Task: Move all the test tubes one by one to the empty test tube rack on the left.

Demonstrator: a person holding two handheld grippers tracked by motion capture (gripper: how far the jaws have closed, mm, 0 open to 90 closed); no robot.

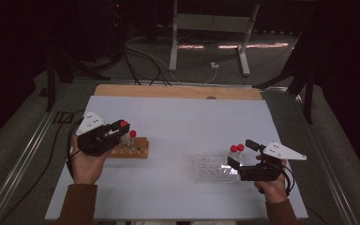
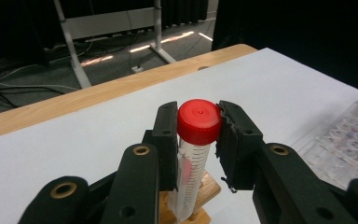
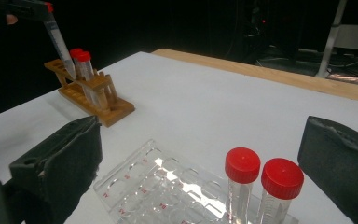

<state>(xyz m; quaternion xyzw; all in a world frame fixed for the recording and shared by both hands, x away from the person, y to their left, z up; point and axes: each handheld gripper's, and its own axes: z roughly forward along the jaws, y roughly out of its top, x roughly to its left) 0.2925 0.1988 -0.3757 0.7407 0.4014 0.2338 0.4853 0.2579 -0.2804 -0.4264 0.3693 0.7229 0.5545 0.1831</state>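
1. At the left of the high view, a person's left hand [image 1: 86,164] holds the left gripper [image 1: 120,130] over the white table [image 1: 178,126], with a grey three-cornered plate [image 1: 90,123] on top of it.
2. In the left gripper view, the two black jaws are closed on a clear, graduated tube with a red cap [image 2: 198,122], clamped just below and around the cap (the tube is upright from this camera).
3. The held tube's lower end hangs over the wooden rack [image 1: 133,149]; in the right gripper view, the tube is tilted, with its tip at the rack's near end. Whether the tip touches the rack cannot be told.
4. Two more red-capped tubes [image 3: 82,58] stand upright in the wooden rack, side by side.
5. The rack sits on the table's left half, well apart from the clear plastic rack [image 1: 211,169] on the right half.
6. The clear plastic rack holds two red-capped tubes [image 1: 236,149] standing close together at its right end; the wells in view beside them are empty.
7. At the right, the person's right hand [image 1: 273,185] holds the right gripper [image 1: 241,152]. Its jaws are spread wide on either side of those two tubes (one jaw on each side, touching neither) and hold nothing.
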